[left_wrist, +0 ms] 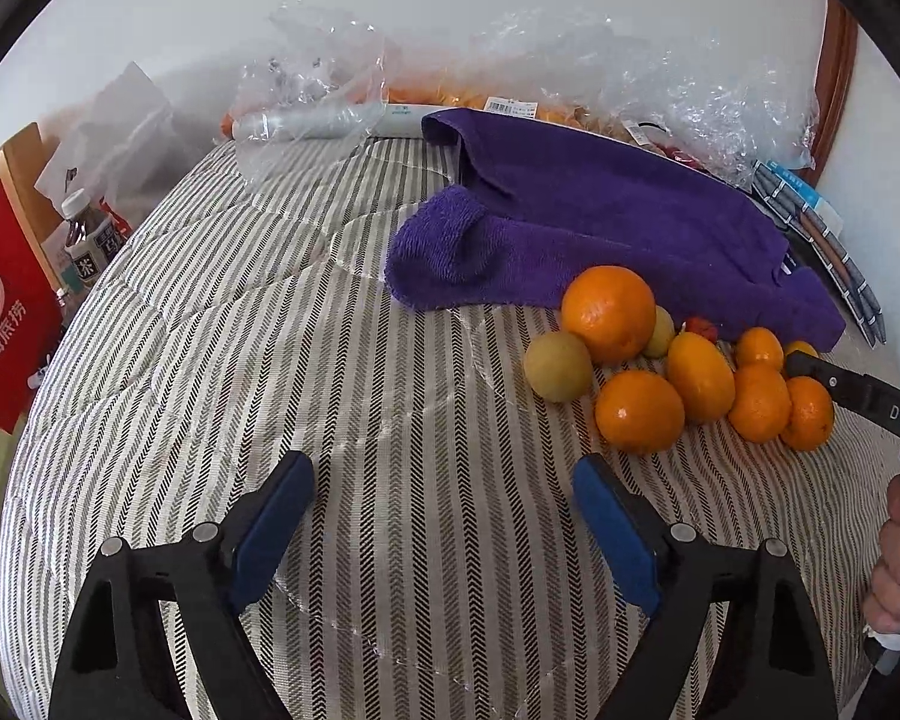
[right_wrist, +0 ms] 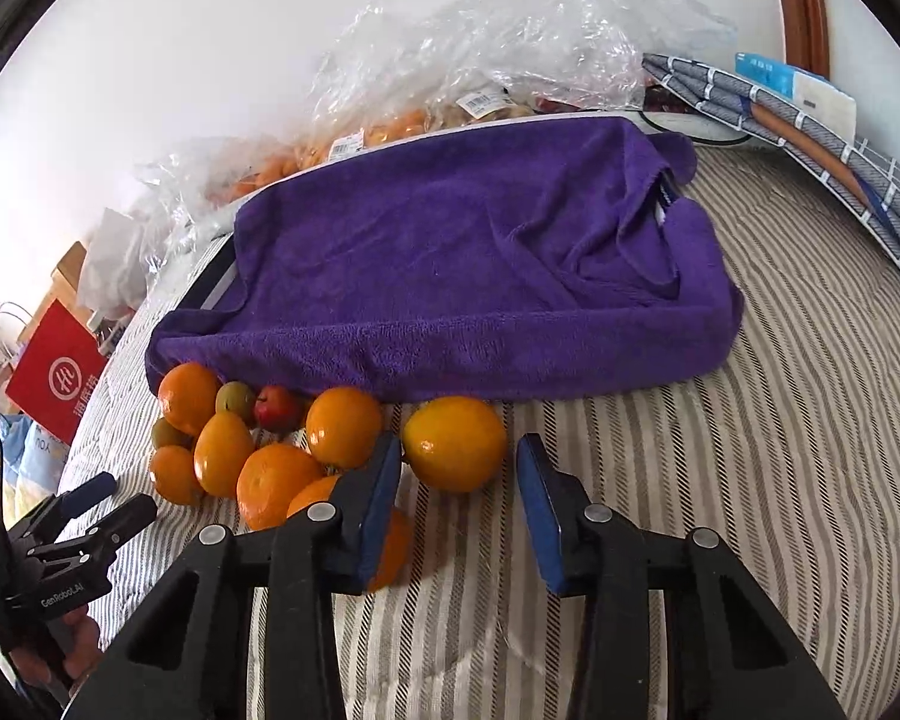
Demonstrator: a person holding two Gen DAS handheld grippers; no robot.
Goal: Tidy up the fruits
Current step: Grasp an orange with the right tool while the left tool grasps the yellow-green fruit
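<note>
A pile of oranges (left_wrist: 639, 411) with a large orange (left_wrist: 608, 313), two greenish fruits (left_wrist: 558, 366) and a small red fruit (left_wrist: 702, 327) lies on the striped cloth by a purple towel (left_wrist: 600, 222). My left gripper (left_wrist: 444, 498) is open and empty, left of the pile. My right gripper (right_wrist: 459, 480) is open, with its jaws on either side of a yellow-orange fruit (right_wrist: 455, 443) just ahead of the tips, not touching it. The pile (right_wrist: 270, 456) lies to its left; one orange (right_wrist: 393, 546) sits under its left finger. The right gripper also shows in the left wrist view (left_wrist: 858, 396).
The purple towel (right_wrist: 450, 264) covers a flat box. Clear plastic bags with more fruit (right_wrist: 390, 126) lie behind it along the wall. Folded grey cloth (right_wrist: 810, 138) is at the right. A red bag (left_wrist: 6, 300) and bottles (left_wrist: 87, 240) stand off the left edge.
</note>
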